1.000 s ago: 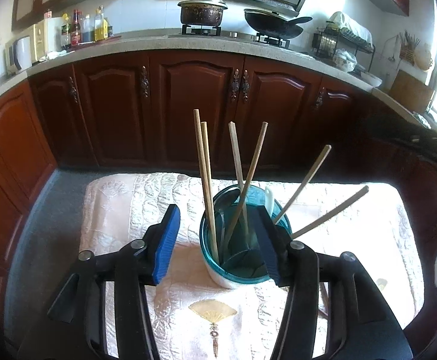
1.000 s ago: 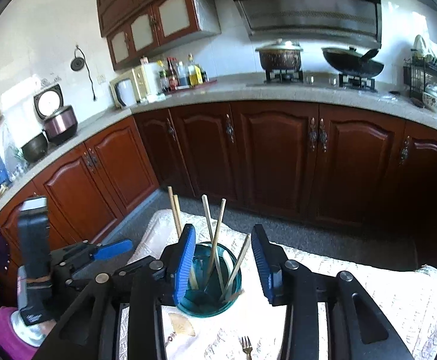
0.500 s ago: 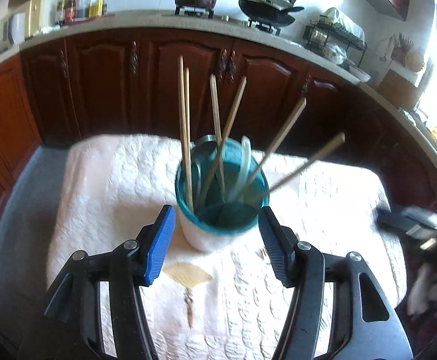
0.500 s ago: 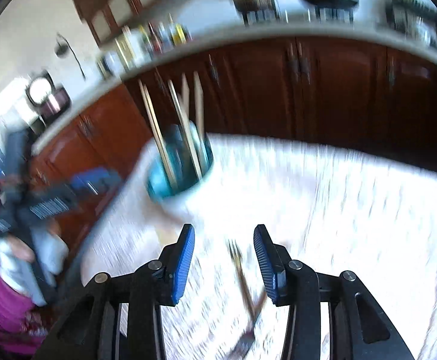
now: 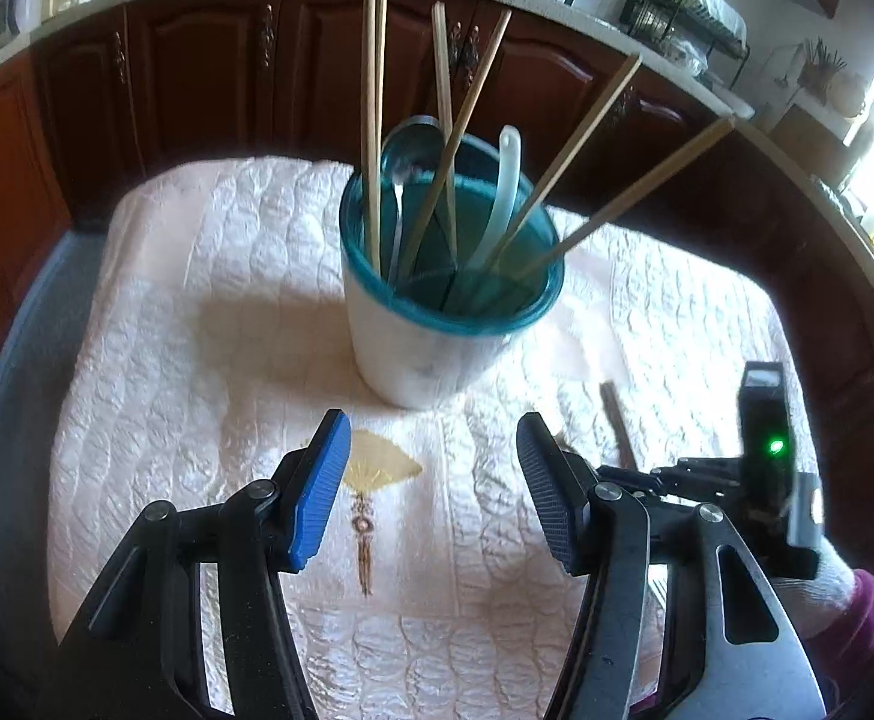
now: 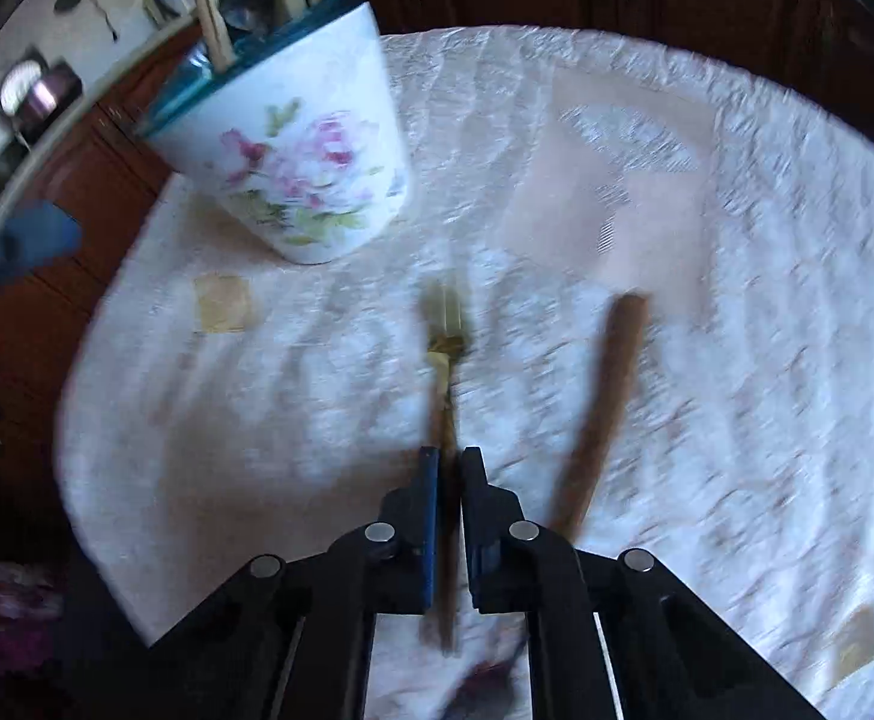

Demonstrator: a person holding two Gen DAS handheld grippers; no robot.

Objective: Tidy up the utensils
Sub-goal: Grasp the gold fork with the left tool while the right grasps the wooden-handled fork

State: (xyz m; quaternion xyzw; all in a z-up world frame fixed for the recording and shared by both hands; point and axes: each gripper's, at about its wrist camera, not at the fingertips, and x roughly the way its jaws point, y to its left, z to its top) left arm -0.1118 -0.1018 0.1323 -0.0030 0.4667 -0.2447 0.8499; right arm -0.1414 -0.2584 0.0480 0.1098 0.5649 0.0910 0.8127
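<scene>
White quilted cloth [image 5: 209, 312] covers the desk in front of me. My right gripper [image 6: 449, 462] is closed tight on the handle of a gold fork [image 6: 446, 324], which lies on the cloth with its tines pointing toward the cup [image 6: 311, 168]; the view there is blurred. Just beside the fork on the right lies a brown stick [image 6: 605, 402], apart from my fingers. My left gripper [image 5: 431, 468] hangs about half open and empty, just short of the cup [image 5: 437, 354], a white floral one with a teal inside. In it stand chopsticks [image 5: 372, 120], a metal spoon [image 5: 410, 150] and a white spoon [image 5: 506, 174]. A gloved hand [image 5: 821, 576] carries the right gripper at the left view's edge.
</scene>
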